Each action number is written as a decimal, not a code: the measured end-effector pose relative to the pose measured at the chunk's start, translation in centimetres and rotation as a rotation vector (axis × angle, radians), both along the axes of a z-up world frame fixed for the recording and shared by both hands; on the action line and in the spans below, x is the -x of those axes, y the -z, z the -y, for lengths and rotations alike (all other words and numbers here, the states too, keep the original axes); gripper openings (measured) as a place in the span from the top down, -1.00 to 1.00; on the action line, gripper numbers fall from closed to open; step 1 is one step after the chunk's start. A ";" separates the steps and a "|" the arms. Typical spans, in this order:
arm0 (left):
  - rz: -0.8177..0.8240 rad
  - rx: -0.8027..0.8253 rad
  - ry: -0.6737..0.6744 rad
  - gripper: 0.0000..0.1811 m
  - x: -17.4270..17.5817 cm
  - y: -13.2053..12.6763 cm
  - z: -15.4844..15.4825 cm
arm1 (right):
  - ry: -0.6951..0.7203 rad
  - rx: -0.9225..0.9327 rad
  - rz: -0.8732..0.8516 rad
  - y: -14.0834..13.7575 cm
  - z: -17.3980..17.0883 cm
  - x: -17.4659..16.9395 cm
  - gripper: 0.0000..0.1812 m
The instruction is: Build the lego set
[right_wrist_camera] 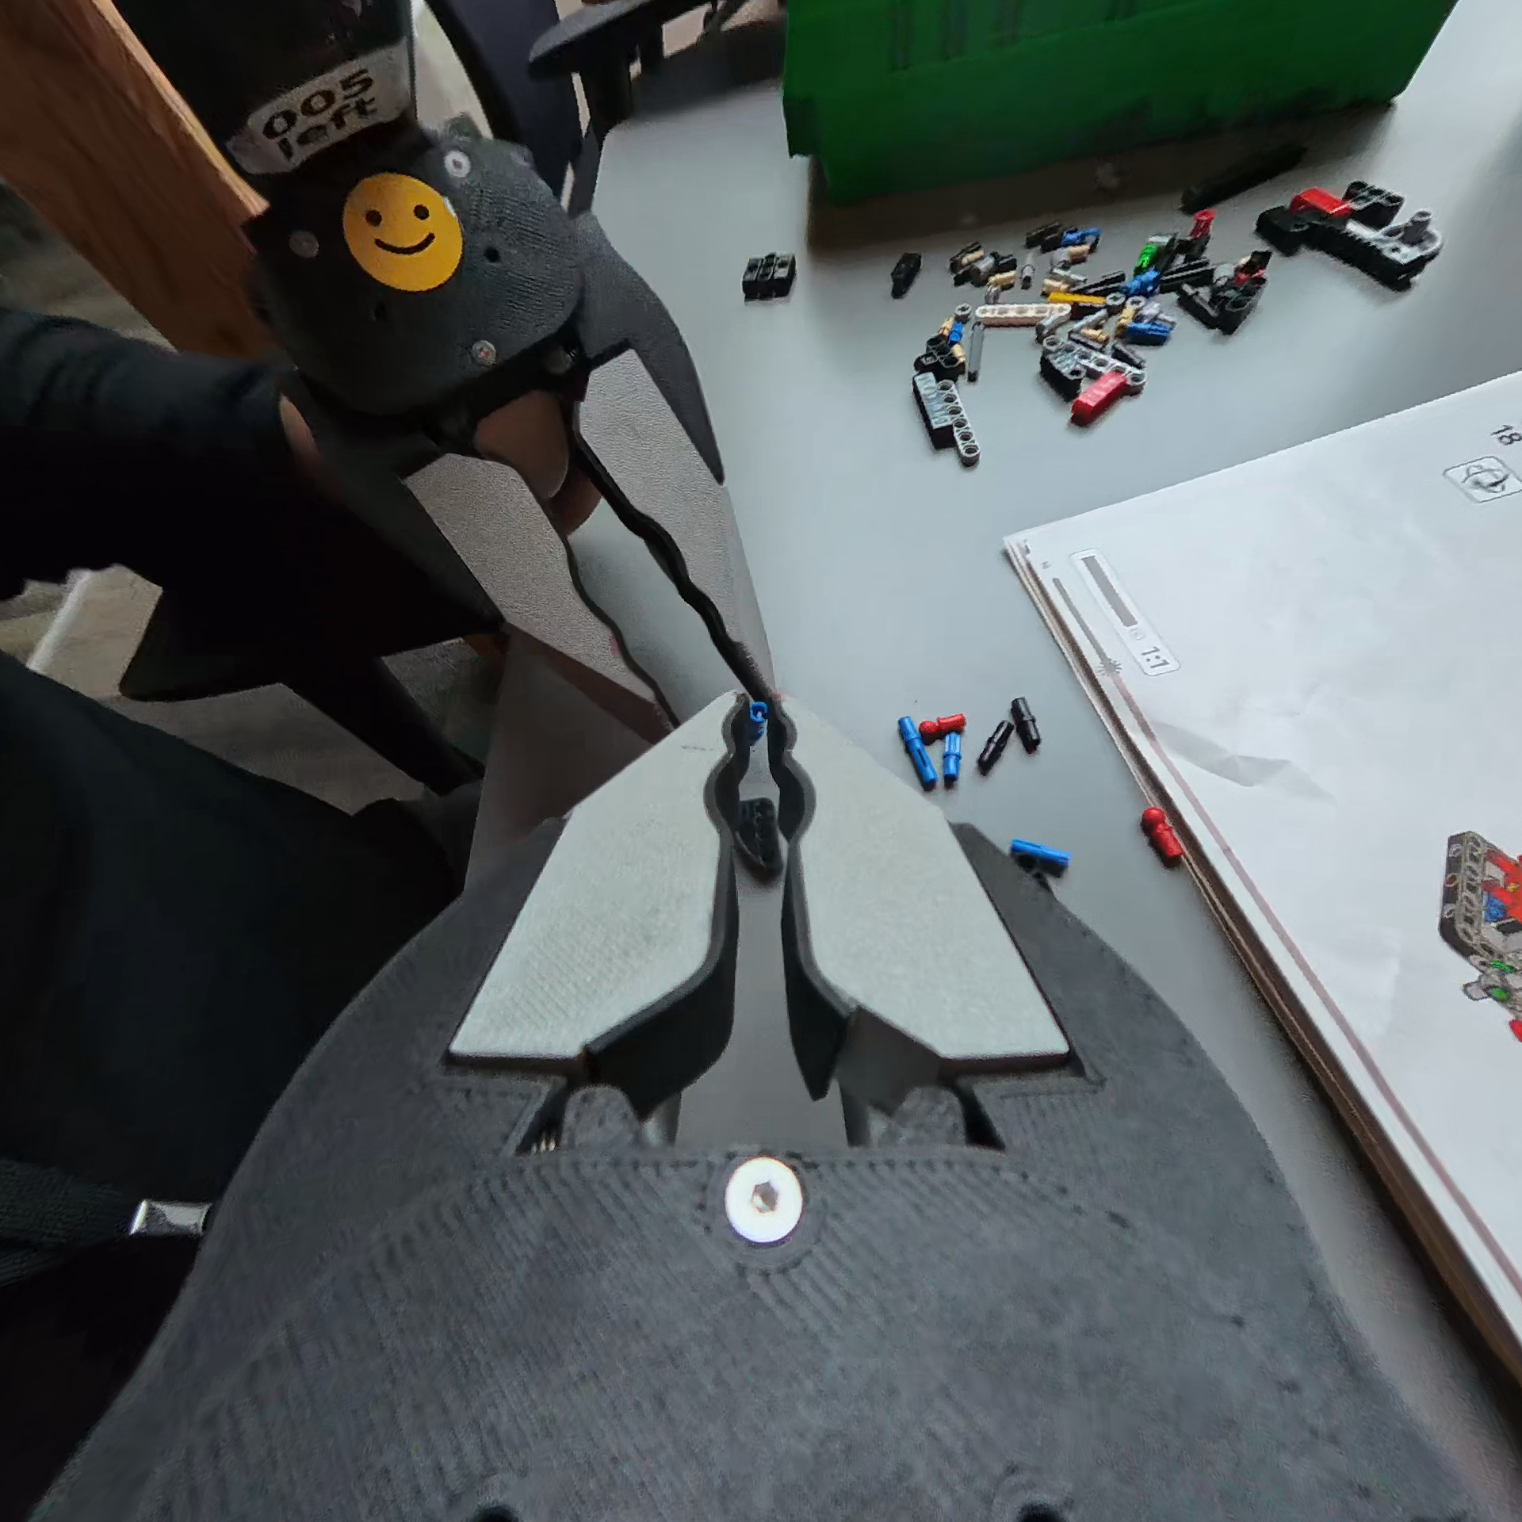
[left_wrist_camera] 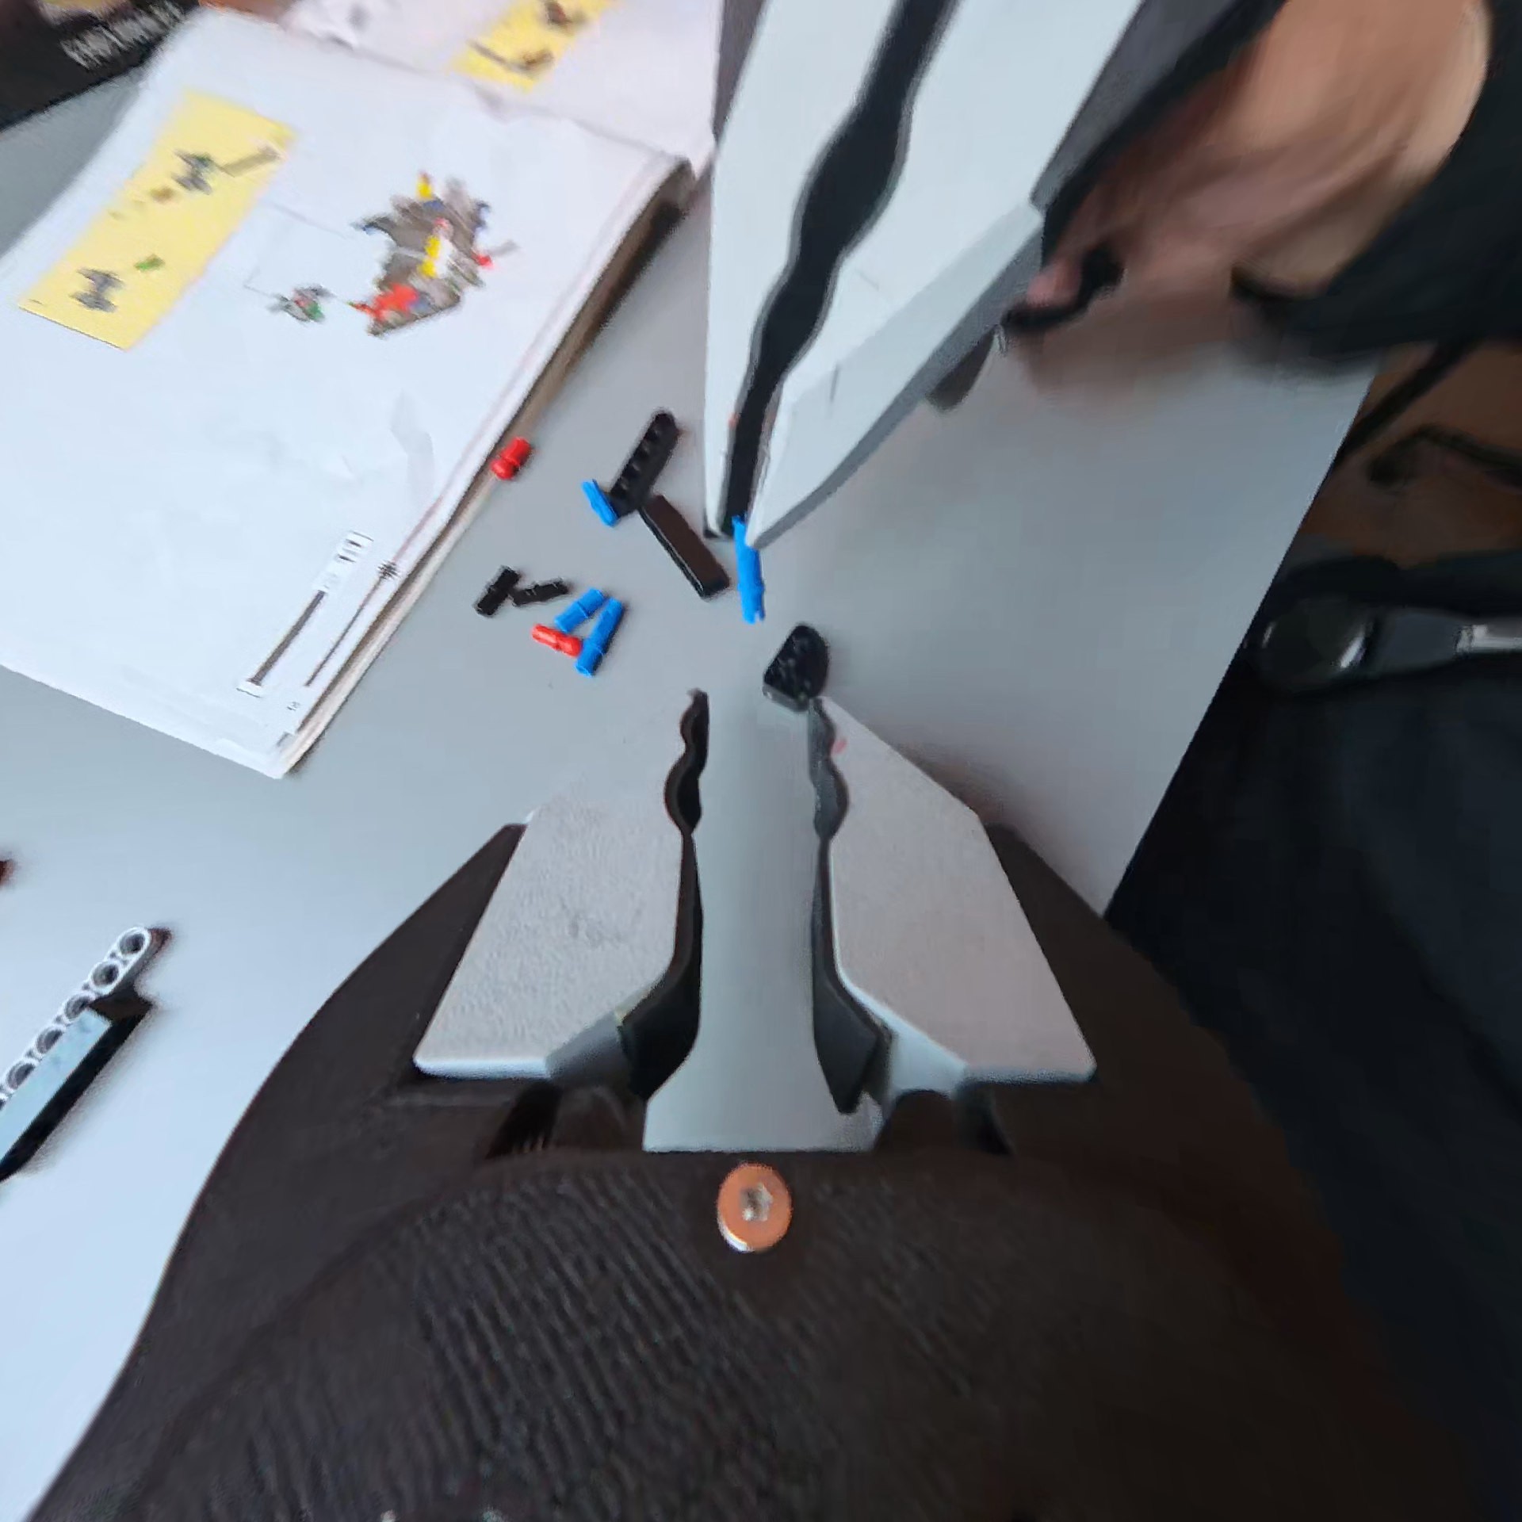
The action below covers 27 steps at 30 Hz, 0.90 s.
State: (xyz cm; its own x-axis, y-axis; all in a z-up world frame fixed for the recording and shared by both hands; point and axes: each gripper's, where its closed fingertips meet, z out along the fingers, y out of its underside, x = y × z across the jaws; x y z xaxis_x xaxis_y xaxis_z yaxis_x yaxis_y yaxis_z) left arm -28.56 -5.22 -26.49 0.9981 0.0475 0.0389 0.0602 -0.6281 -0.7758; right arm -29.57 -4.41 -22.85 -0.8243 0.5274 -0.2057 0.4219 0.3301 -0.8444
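My right gripper [right_wrist_camera: 758,708] is shut on a blue pin [right_wrist_camera: 758,715], held by one end at the fingertips. In the left wrist view it comes down from the top [left_wrist_camera: 739,520] with the blue pin [left_wrist_camera: 748,576] hanging from its tips, just above the grey table [left_wrist_camera: 947,576]. My left gripper [left_wrist_camera: 758,704] is open and empty, tips low over the table. A small black rounded piece [left_wrist_camera: 795,663] lies just ahead of its right fingertip and shows through the right gripper's finger gap [right_wrist_camera: 758,832].
Loose blue pins [left_wrist_camera: 589,630], red pins [left_wrist_camera: 556,638], black pins [left_wrist_camera: 515,589], a black beam [left_wrist_camera: 646,457] and a black tile [left_wrist_camera: 683,548] lie beside the open instruction booklet [left_wrist_camera: 247,412]. A parts pile [right_wrist_camera: 1095,313] and a green bin [right_wrist_camera: 1071,82] stand farther off. The table edge [left_wrist_camera: 1194,741] is close. My left and right fingertips are right by each other.
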 end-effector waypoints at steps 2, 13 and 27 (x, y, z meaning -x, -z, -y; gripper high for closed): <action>-0.017 0.072 0.055 0.72 -0.3 1.2 0.2 | -0.015 -0.032 0.019 0.6 0.2 -0.4 0.99; -0.016 0.132 0.213 0.78 -0.5 2.7 -1.2 | -0.021 -0.143 0.048 2.9 0.2 -1.2 0.99; 0.002 0.101 0.270 0.84 -0.9 2.7 -1.6 | -0.030 -0.184 0.017 3.7 0.2 -1.4 0.99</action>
